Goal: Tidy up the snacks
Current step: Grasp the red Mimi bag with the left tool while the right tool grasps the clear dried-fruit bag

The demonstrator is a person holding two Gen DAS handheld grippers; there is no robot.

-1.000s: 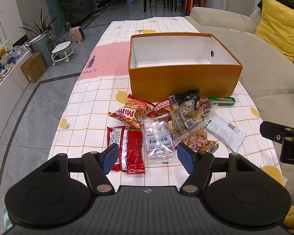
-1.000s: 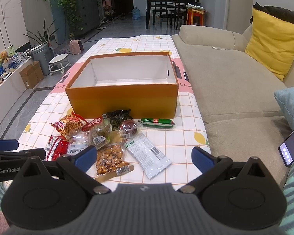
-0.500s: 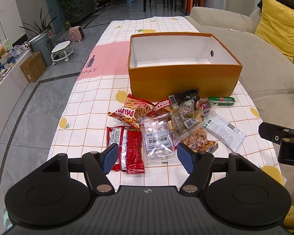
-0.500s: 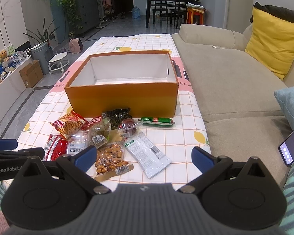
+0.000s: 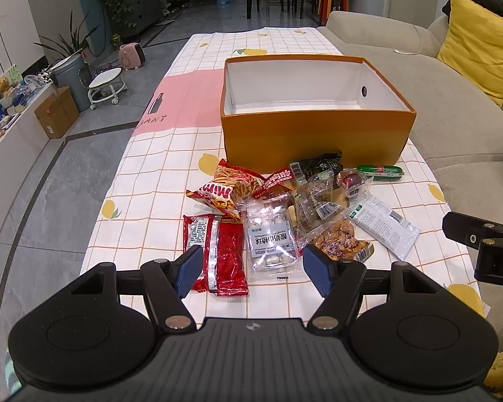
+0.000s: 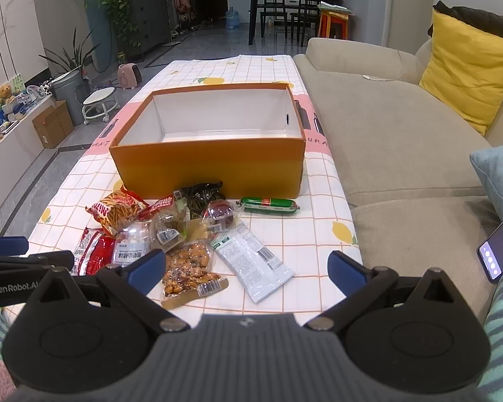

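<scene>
Right wrist: green sausage (image 6: 269,206) lies crosswise.

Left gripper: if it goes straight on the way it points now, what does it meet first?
Probably the clear packet of white candies, which lies between the open left gripper fingers' line; the red foil packet sits just beside it. Depth is uncertain.

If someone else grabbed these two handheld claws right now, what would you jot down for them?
Left gripper: open, holding nothing, above the red packet and clear candy bag.
Right gripper: open, holding nothing, above the nut pack and white sachet.
Orange box: what shows of its inside is bare.
All snacks in view lie on the tablecloth in front of the box; green sausage lies apart.
Done: nothing. Left: box every snack.
</scene>
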